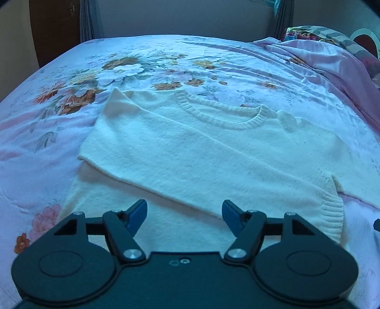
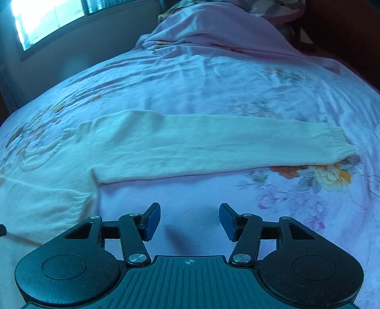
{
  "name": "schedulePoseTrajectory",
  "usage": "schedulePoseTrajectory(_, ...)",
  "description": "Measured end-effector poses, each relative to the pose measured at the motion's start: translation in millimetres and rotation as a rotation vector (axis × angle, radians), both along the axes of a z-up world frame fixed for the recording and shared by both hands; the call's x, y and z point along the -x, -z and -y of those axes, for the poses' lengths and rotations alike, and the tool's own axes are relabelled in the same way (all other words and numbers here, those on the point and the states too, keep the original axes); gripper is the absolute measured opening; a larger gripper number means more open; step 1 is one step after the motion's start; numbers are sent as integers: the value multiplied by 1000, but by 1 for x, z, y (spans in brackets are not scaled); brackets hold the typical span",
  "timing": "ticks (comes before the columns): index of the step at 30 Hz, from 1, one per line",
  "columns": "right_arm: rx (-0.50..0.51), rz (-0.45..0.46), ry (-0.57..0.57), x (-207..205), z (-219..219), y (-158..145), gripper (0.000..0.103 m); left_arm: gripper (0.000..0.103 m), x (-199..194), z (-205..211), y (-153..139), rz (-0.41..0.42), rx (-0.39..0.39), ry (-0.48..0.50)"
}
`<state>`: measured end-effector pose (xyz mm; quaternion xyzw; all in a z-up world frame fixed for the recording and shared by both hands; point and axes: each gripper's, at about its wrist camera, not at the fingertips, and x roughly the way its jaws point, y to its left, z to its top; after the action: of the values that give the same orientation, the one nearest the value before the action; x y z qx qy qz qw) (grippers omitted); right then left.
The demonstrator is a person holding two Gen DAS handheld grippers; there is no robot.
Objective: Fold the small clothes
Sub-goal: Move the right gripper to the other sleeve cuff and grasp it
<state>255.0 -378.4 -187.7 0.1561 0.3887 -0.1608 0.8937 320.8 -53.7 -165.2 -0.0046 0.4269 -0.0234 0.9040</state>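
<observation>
A white knit sweater (image 1: 201, 152) lies flat on the floral bedsheet (image 1: 71, 71), its ribbed neckline (image 1: 220, 116) toward the far side. One sleeve is folded diagonally across the body, its ribbed cuff (image 1: 332, 214) at the right. My left gripper (image 1: 184, 214) is open and empty, just above the sweater's near part. In the right wrist view the other sleeve (image 2: 213, 147) stretches out to the right, ending in a ribbed cuff (image 2: 339, 142). My right gripper (image 2: 190, 218) is open and empty over bare sheet (image 2: 190, 83), in front of that sleeve.
A bunched pink blanket (image 1: 332, 61) and patterned pillows (image 1: 308, 33) lie at the head of the bed; the blanket also shows in the right wrist view (image 2: 225, 26). A window (image 2: 47, 19) and a wall are beyond the bed. A dark wooden door (image 1: 52, 28) stands at the far left.
</observation>
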Motion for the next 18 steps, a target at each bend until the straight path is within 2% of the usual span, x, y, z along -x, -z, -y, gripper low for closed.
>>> schedulePoseTrajectory(5, -20, -1, 139, 3, 67, 3, 55, 66, -10, 32, 13, -14, -8, 12)
schedulePoseTrajectory(10, -21, 3, 302, 10, 129, 6, 55, 70, -15, 37, 21, -9, -34, 15)
schedulePoseTrajectory(11, -29, 8, 340, 12, 142, 7, 43, 70, -15, 37, 21, -8, -37, 19)
schedulePoseTrajectory(13, -55, 23, 406, 14, 164, 8, 30, 71, -13, 37, 21, -2, -43, 30)
schedulePoseTrajectory(18, -99, 48, 479, 7, 188, 7, 15, 71, -14, 36, 21, -1, -46, 44)
